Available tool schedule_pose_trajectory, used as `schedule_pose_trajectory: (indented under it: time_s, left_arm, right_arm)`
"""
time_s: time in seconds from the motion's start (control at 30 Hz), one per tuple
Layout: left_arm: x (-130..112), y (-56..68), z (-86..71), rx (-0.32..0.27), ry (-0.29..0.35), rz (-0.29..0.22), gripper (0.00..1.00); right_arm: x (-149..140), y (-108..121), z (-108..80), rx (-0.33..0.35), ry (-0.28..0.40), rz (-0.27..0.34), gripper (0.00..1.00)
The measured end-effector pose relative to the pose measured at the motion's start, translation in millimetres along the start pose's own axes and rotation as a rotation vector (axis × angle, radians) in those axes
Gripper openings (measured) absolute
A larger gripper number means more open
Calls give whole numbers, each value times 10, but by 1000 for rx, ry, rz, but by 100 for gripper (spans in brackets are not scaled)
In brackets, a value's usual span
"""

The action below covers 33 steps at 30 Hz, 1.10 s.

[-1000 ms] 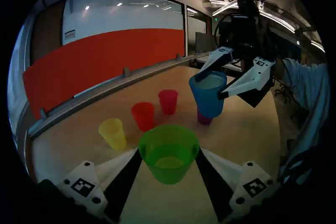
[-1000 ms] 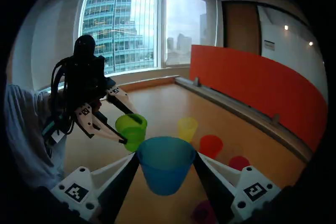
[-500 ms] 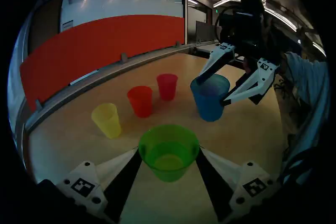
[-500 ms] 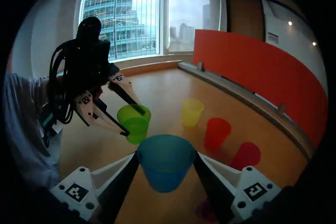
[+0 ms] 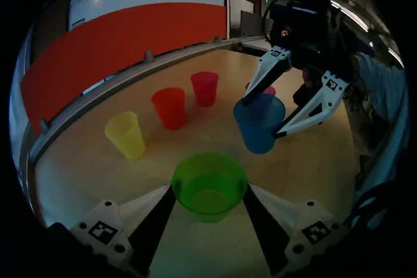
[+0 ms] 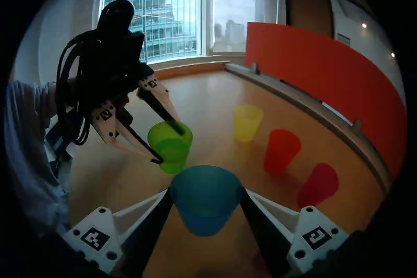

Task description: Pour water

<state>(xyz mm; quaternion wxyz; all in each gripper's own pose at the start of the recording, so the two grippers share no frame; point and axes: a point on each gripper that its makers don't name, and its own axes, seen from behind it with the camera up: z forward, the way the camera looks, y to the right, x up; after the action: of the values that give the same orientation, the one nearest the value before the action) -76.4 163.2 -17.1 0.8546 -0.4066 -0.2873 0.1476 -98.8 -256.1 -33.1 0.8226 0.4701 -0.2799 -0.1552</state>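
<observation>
The left claw point(image 5: 209, 190) pinches a translucent green plastic cup point(image 5: 208, 205) upright by its sides. The right claw point(image 6: 206, 197) pinches a translucent blue plastic cup point(image 6: 204, 218) likewise. Both hang above the wooden worktop point(image 5: 313, 163), near each other, probably so one can tip into the other. Any water inside is hard to make out.

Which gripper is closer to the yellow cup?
Left. The left gripper, holding the green cup, has the yellow cup just ahead; the right gripper, with the blue cup, hangs farther off.
</observation>
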Motion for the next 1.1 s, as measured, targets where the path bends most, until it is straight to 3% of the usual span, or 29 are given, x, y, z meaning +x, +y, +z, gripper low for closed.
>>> schedule_pose_trajectory:
  time_s: [0.77, 1.1]
  left_arm:
    - [-166, 25, 107, -5, -56, 45, 86]
    - [-217, 16, 75, -1, -54, 29, 86]
  right_arm:
    - [-259, -47, 226, -12, -31, -5, 93]
    - [-336, -60, 171, -27, -32, -8, 94]
